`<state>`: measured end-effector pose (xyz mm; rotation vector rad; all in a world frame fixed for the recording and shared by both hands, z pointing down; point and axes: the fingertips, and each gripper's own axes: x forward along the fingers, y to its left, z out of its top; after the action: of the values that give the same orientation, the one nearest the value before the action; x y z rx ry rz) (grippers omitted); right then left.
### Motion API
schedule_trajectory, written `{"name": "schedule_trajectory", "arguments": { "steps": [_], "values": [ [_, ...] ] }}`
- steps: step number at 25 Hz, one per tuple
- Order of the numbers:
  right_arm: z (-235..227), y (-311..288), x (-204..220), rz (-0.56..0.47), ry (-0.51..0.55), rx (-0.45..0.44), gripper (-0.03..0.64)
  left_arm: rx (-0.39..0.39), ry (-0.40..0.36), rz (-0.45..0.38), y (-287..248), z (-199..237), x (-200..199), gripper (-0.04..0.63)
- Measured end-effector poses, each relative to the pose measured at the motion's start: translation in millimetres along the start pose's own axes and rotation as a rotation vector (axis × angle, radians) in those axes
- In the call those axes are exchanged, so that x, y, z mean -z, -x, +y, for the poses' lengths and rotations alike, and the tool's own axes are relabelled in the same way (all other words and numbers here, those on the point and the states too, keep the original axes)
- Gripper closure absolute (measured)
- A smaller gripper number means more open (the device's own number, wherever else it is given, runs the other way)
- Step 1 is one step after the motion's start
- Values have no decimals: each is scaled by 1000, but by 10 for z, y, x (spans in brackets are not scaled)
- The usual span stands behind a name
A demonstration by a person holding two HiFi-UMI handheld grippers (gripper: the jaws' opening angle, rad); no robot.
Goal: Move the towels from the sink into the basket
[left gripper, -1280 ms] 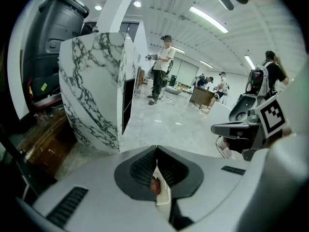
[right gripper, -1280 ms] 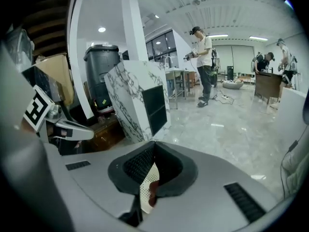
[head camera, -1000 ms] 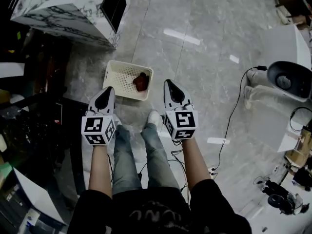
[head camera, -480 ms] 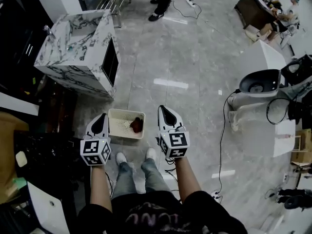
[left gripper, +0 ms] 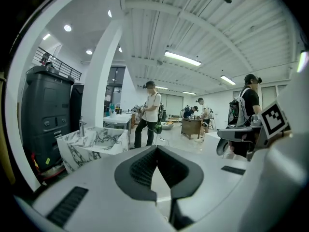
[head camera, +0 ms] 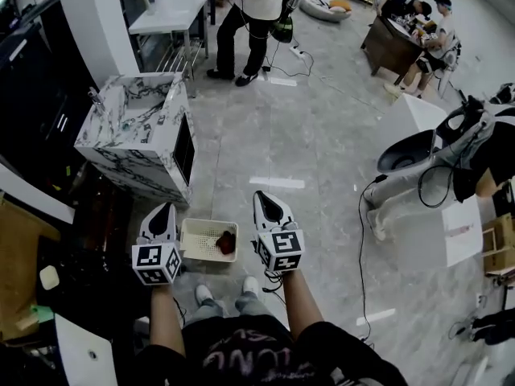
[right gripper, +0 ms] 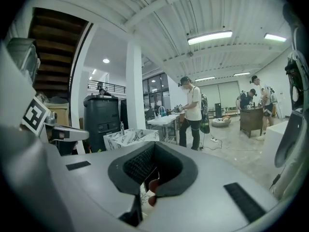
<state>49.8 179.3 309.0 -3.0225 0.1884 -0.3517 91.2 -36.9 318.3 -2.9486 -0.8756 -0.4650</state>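
left hand-held gripper [head camera: 163, 211] closed, empty | right hand-held gripper [head camera: 264, 199] closed, empty; both held up, likely between trips | basket [head camera: 195, 246] pale plastic mesh, rectangular, on glossy floor [head camera: 322, 159] between them | towel [head camera: 226, 242] dark red, crumpled, in basket | sink [head camera: 171, 115] veined marble block, well beyond; contents unclear

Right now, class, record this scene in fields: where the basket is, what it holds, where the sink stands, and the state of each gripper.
basket: white, on the floor, between the two grippers in the head view
contents: one dark red towel, toward its right end
sink: marble-patterned unit, standing apart beyond the basket
left gripper: shut, nothing held
right gripper: shut, nothing held
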Motion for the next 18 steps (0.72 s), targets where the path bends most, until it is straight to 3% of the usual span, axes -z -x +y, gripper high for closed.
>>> {"name": "schedule_trajectory", "arguments": {
  "steps": [10,18],
  "values": [
    [94,384,-376,-73,37,10,604,27,-40,-94,316,-177,-442,581],
    [187,432,-562,-123,68,6,604,16,-68,-151,475,-68,-681,581]
  ]
}}
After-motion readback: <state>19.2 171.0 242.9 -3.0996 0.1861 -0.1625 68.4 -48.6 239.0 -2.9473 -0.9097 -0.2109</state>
